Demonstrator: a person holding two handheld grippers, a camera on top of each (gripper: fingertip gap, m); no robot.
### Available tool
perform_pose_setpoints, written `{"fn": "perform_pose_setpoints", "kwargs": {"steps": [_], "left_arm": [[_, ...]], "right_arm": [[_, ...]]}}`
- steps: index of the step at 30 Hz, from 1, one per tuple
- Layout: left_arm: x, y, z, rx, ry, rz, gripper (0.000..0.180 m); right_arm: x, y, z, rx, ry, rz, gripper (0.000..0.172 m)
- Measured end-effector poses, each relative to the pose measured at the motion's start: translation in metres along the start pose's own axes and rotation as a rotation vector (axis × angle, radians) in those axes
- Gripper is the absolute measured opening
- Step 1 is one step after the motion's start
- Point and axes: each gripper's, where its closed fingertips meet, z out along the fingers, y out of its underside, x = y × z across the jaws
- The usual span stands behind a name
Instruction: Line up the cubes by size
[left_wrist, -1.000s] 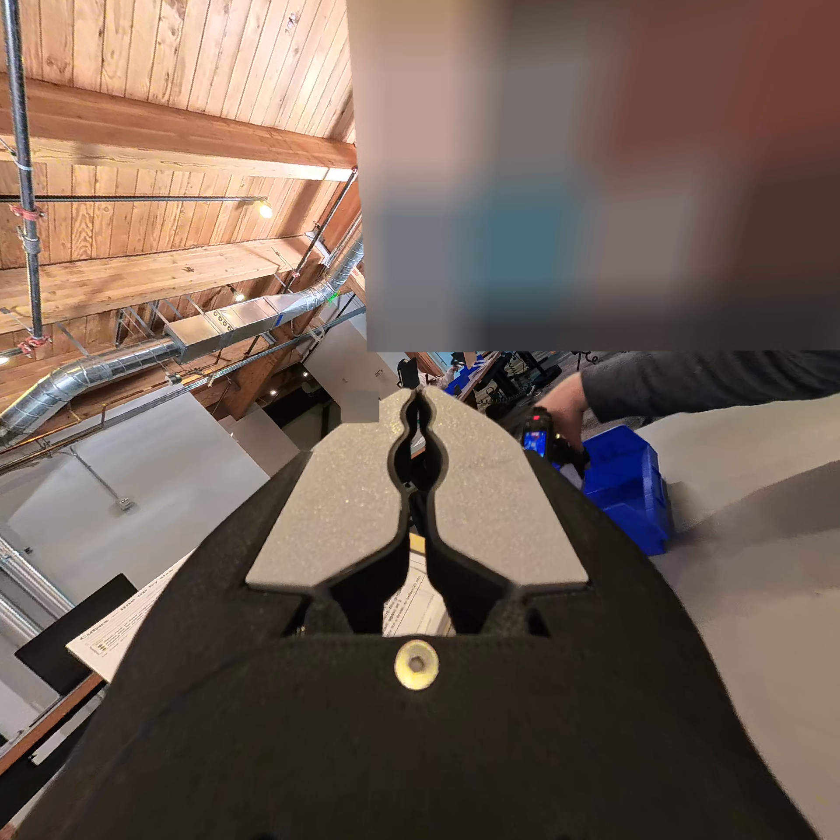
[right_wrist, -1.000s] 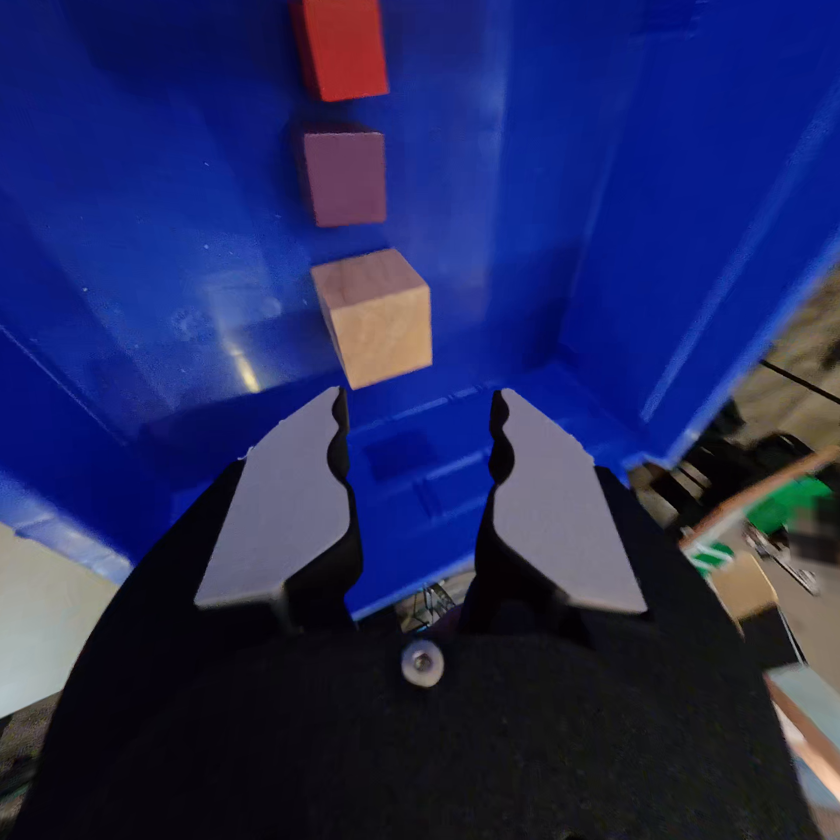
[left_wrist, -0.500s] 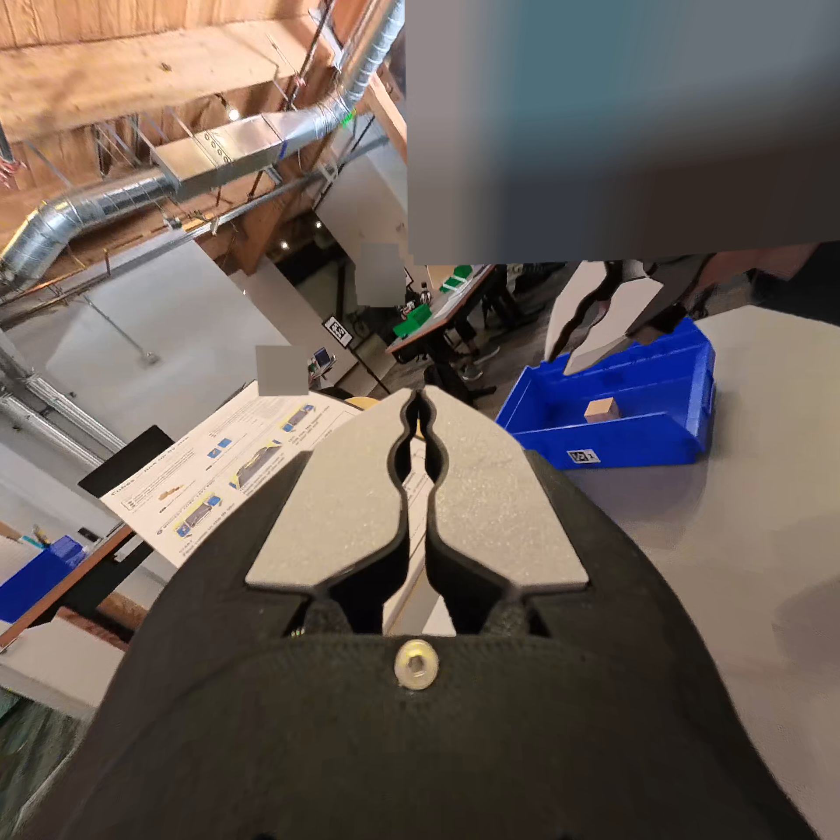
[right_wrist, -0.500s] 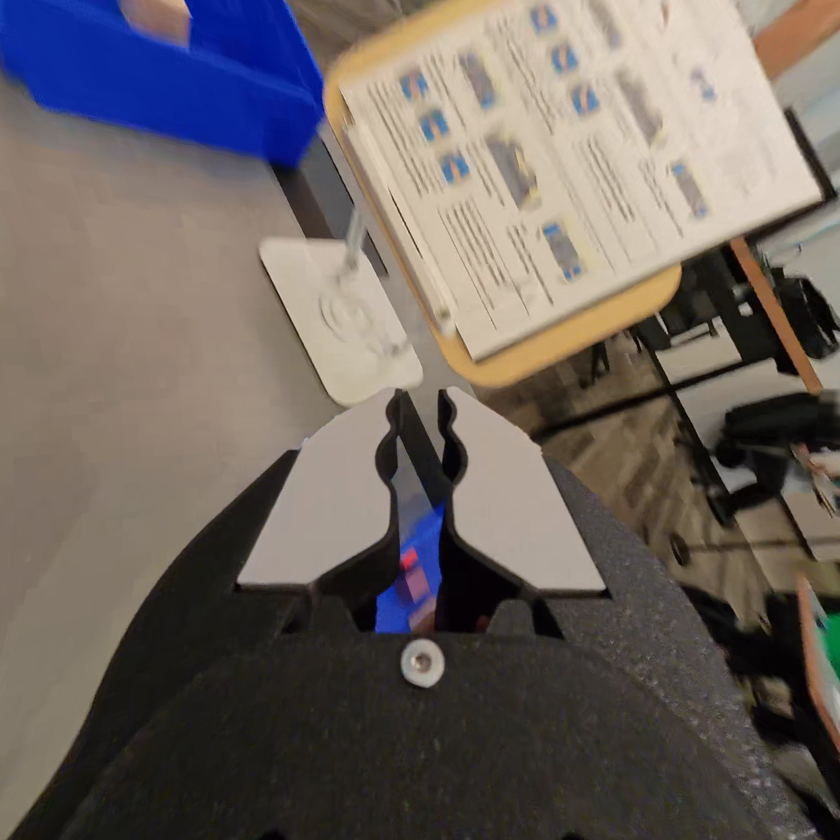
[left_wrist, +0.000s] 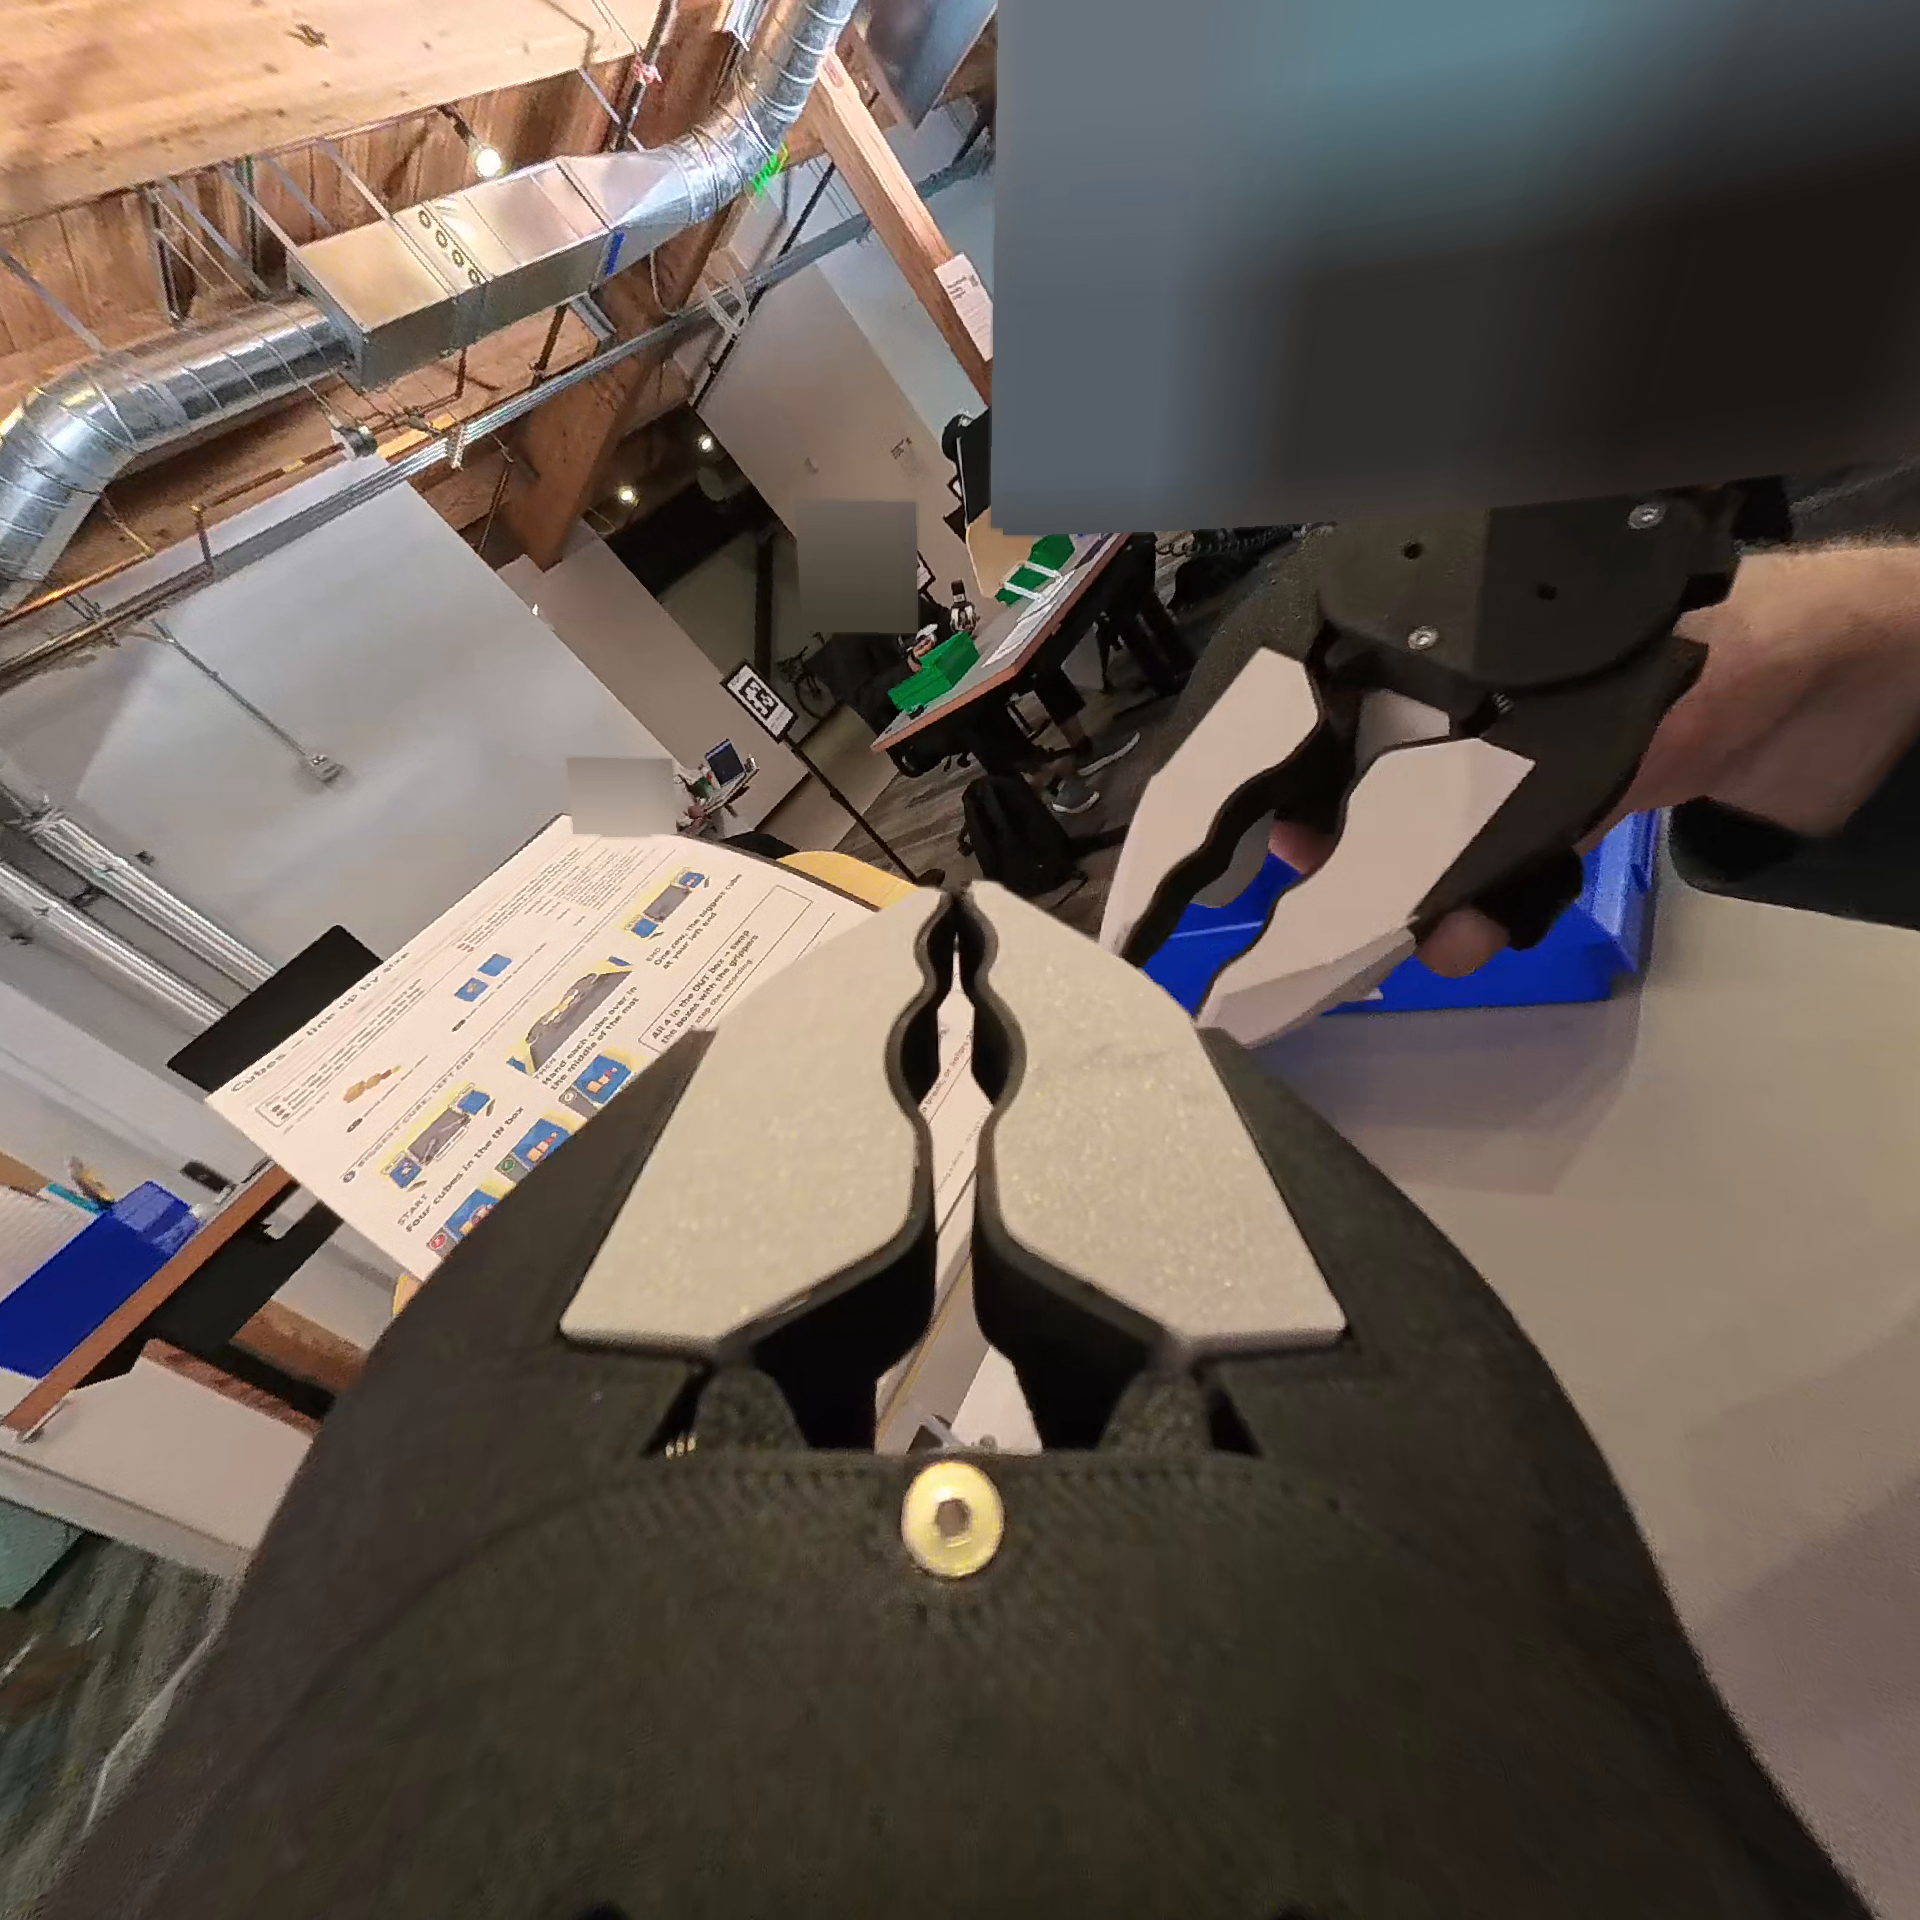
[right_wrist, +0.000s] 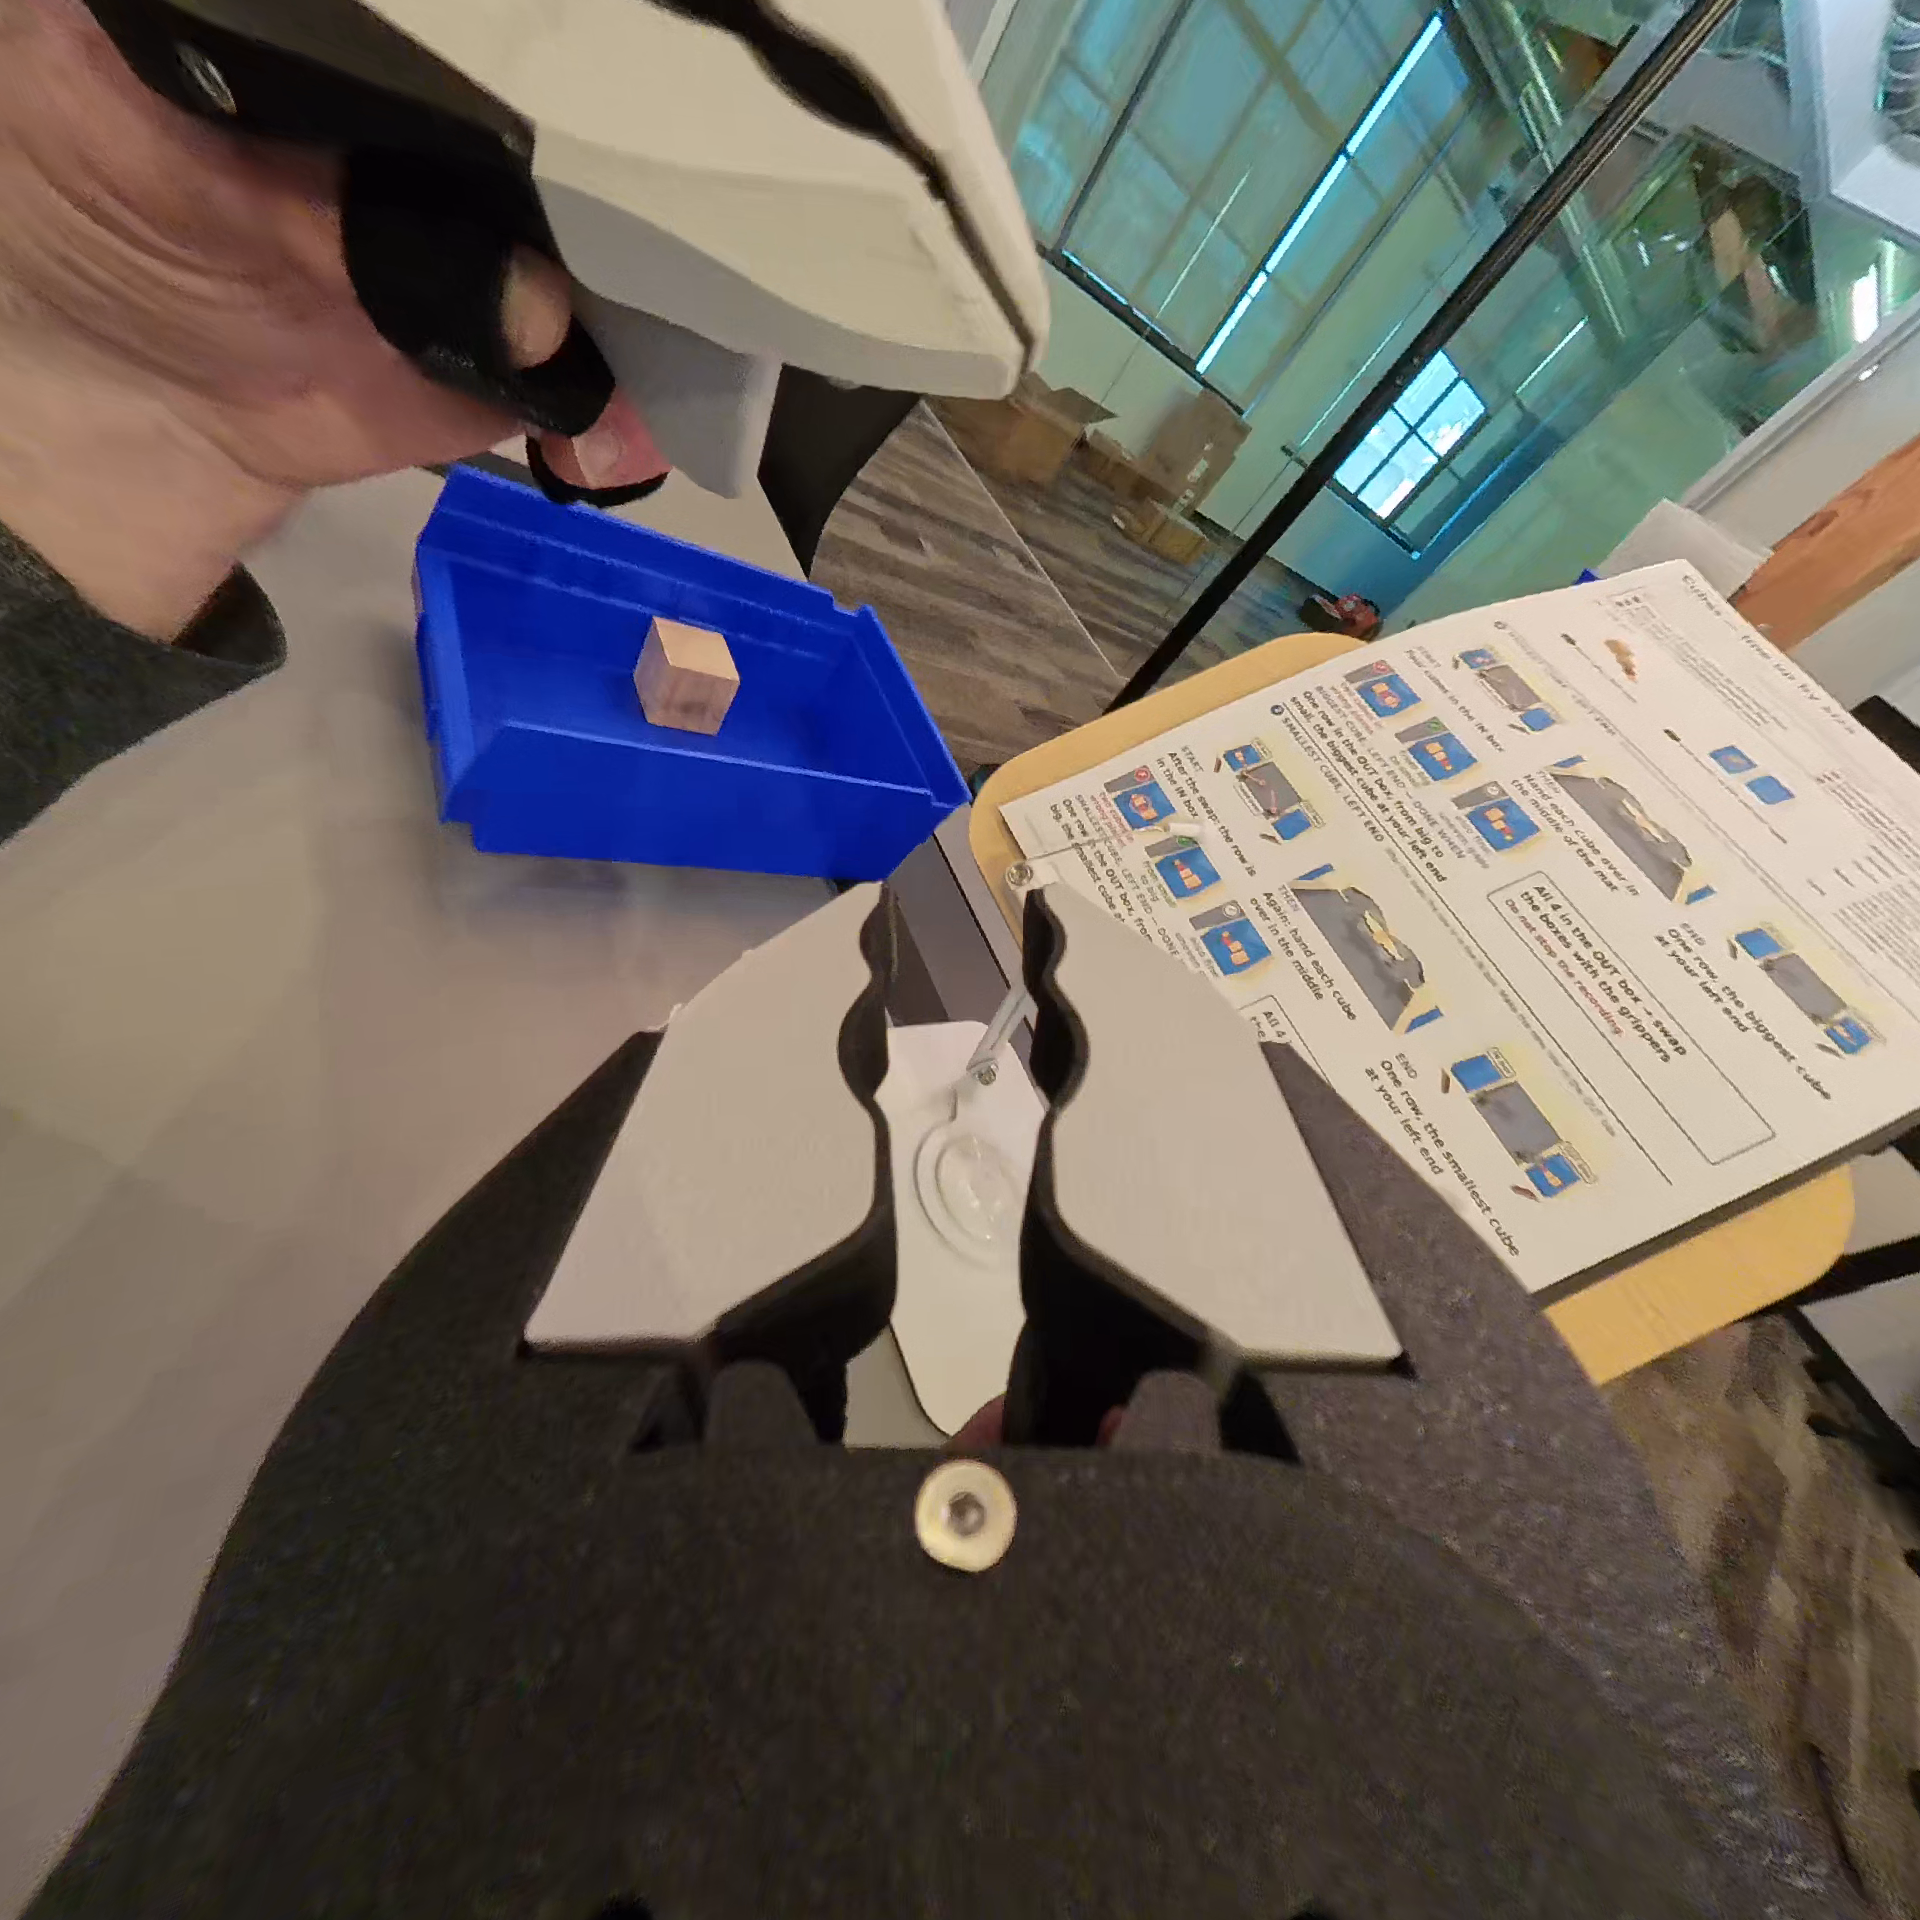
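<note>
The right gripper (right_wrist: 956, 914) hangs over the grey counter (right_wrist: 260, 1039) with its grey fingers (right_wrist: 769, 1132) slightly spread and nothing between them; the left gripper (left_wrist: 958, 904) has its fingers pressed together, also empty. Ahead and to the left of the right fingertips sits the blue plastic bin (right_wrist: 665, 800), and inside it one pale wooden cube (right_wrist: 686, 675), standing free of the walls. To take it well, I judge the fingers should spread wider than the cube, come down square to two opposite faces, and close at mid-height. Right of the fingertips stands a printed instruction sheet (right_wrist: 1507, 914).
</note>
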Motion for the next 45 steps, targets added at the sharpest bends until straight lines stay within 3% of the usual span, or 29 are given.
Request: {"fn": "perform_pose_setpoints", "kwargs": {"steps": [8, 12, 15, 19, 23, 27, 30, 34, 40, 45], "left_arm": [[0.001, 0.004, -0.001, -0.054, -0.022, 0.040, 0.000], [-0.030, 0.015, -0.028, -0.148, -0.185, 0.061, 0.012], [-0.043, 0.034, -0.056, -0.218, -0.204, 0.054, 0.011], [-0.078, 0.099, -0.095, -0.517, -0.267, 0.142, 0.020], [-0.112, 0.165, -0.132, -0.764, -0.233, 0.162, 0.026], [-0.119, 0.239, -0.156, -0.934, -0.091, 0.088, 0.031], [-0.104, 0.292, -0.162, -1.025, 0.078, 0.073, 0.050], [-0.088, 0.356, -0.172, -1.177, 0.253, 0.128, 0.059], [-0.078, 0.411, -0.180, -1.323, 0.450, 0.208, 0.070], [-0.076, 0.446, -0.209, -1.523, 0.596, 0.199, 0.078]], "right_arm": [[-0.001, 0.008, -0.002, -0.042, -0.001, -0.010, 0.024], [0.011, 0.010, -0.008, -0.044, 0.041, -0.015, 0.025], [0.018, 0.010, -0.014, -0.024, 0.045, 0.010, 0.024], [0.023, 0.015, -0.015, -0.028, 0.053, 0.017, 0.025], [0.024, 0.020, -0.012, -0.043, 0.049, 0.016, 0.025], [0.020, 0.024, -0.006, -0.055, 0.035, 0.013, 0.025], [0.015, 0.026, 0.000, -0.066, 0.025, -0.001, 0.025], [0.009, 0.029, 0.006, -0.079, 0.007, -0.020, 0.025], [0.006, 0.035, 0.013, -0.086, -0.010, -0.033, 0.025], [0.005, 0.040, 0.017, -0.100, -0.015, -0.041, 0.025]]}}
